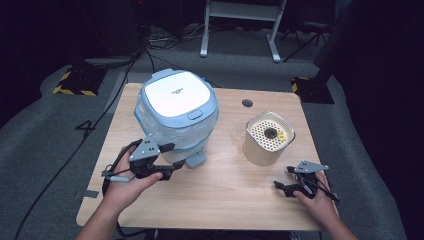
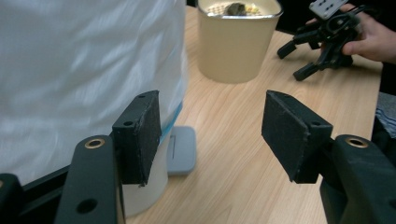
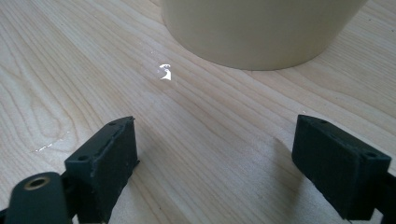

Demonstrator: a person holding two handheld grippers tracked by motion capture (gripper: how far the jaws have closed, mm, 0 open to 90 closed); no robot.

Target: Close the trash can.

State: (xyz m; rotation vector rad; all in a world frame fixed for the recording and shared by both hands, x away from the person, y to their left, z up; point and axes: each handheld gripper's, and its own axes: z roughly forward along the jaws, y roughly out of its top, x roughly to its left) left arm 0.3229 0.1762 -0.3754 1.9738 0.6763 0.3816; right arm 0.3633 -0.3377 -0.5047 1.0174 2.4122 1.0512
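A white bin (image 1: 177, 107) with a blue-grey lid and a clear plastic liner stands at the table's back left, its grey foot pedal (image 1: 196, 159) facing me. My left gripper (image 1: 172, 158) is open just in front of it. In the left gripper view the left gripper (image 2: 212, 126) has its left pad beside the liner (image 2: 84, 60) and above the pedal (image 2: 181, 149). A cream container (image 1: 268, 137) with a perforated top sits to the right. My right gripper (image 1: 283, 178) is open in front of the container, and in its own view the right gripper (image 3: 215, 144) holds nothing.
The wooden table (image 1: 225, 200) has a round cable hole (image 1: 247, 103) at the back. A small white speck (image 3: 165, 72) lies on the wood near the container (image 3: 261, 28). Cables and a metal stand are on the grey floor beyond the table.
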